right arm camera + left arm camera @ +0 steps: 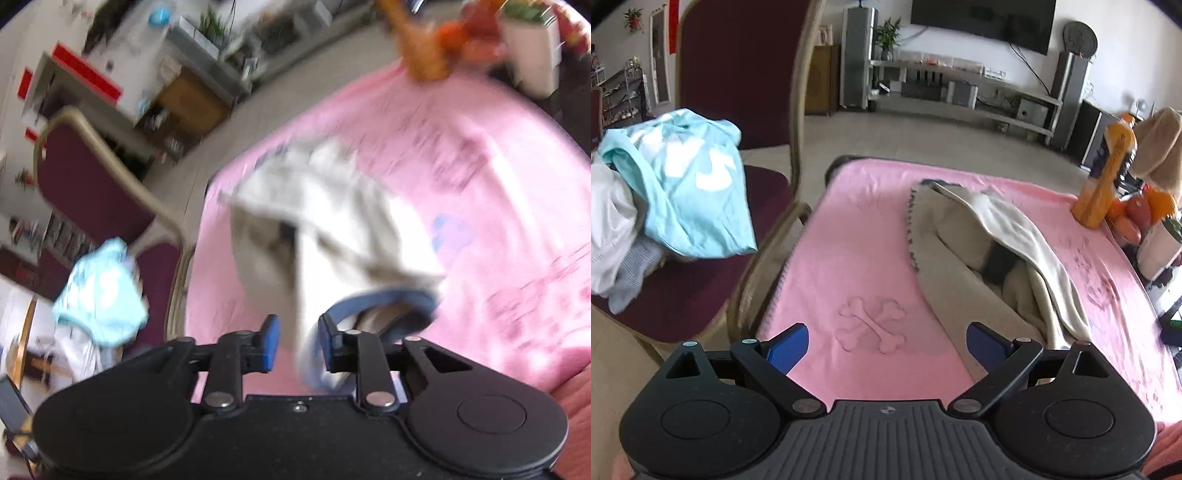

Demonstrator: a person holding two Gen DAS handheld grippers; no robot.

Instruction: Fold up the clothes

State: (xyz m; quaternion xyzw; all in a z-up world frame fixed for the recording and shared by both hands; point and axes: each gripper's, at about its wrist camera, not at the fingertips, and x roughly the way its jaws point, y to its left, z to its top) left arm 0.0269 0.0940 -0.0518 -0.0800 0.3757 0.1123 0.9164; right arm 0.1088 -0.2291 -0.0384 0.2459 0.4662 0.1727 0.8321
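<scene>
Left tool [886, 347] spread wide, holding nothing, above near edge of desk [820, 258] covered in pink cloth. Cream garment [993, 258] lies crumpled mid-desk, reaching toward near edge. Right tool [297, 345] partly closed around cream garment's fabric beside blue collar [384, 297]; view blurred, firm pinch unclear. Turquoise shirt [690, 192] heaped on maroon chair [738, 81] beside desk's left edge. Orange bottle [1108, 173] at far right corner.

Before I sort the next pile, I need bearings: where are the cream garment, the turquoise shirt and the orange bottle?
cream garment [1027, 236]: left wrist view, on its upper folded layer.
turquoise shirt [694, 184]: left wrist view, on its printed front.
orange bottle [1108, 177]: left wrist view, on its body.
</scene>
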